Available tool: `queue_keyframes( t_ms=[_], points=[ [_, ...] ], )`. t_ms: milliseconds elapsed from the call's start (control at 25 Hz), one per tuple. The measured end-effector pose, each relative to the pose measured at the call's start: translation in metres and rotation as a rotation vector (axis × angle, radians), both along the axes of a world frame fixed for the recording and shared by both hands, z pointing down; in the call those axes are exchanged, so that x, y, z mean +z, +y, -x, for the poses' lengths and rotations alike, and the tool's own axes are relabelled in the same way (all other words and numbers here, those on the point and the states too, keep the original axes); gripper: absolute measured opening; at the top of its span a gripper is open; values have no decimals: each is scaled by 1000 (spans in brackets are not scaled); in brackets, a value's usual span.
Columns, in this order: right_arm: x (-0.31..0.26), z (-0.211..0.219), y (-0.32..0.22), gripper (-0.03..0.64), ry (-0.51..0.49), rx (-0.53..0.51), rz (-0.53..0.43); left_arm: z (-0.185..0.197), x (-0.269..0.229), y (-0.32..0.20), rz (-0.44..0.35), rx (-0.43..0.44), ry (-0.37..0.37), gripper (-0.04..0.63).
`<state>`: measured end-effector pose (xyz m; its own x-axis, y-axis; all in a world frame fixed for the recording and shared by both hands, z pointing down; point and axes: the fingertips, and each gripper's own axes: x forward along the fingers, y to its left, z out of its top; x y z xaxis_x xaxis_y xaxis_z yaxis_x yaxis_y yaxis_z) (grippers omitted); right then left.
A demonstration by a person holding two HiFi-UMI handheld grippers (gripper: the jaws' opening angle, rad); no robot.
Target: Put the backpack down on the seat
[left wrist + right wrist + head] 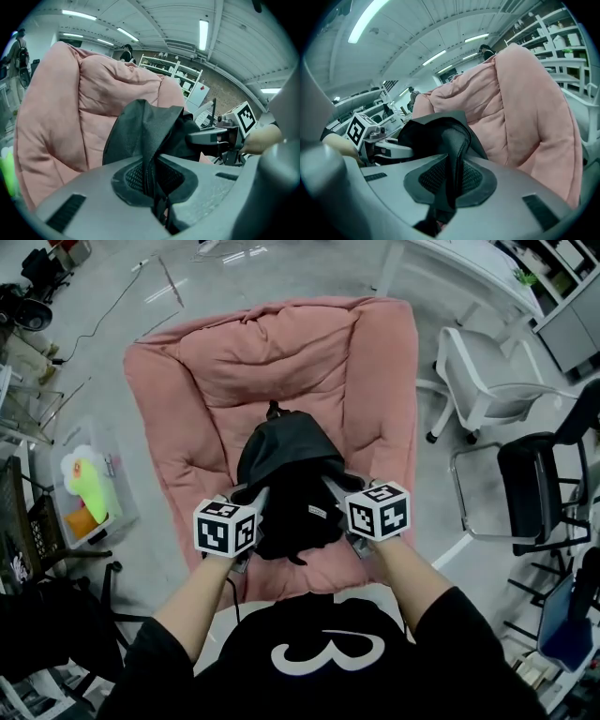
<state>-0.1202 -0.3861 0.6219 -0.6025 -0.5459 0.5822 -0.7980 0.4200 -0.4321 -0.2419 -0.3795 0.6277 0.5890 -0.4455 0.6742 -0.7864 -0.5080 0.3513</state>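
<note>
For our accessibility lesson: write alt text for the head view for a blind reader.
The left gripper and right gripper, both shut on a black fabric backpack, hold it over a padded pink fabric seat. A white office chair stands at right.

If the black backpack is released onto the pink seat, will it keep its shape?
The backpack looks floppy: its fabric folds thin where the left gripper and right gripper pinch it. It will likely slump on the padded seat, not stand.
</note>
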Motion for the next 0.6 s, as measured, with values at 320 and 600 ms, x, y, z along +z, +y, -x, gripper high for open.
queue_keyframes(
  t_ms=[320,600],
  points=[
    [23,1,-22,44,-31,40,-3,6,27,-24,7,4,4,14],
    [24,2,-30,142,-33,42,10,10,36,-33,95,-31,64,134]
  ],
)
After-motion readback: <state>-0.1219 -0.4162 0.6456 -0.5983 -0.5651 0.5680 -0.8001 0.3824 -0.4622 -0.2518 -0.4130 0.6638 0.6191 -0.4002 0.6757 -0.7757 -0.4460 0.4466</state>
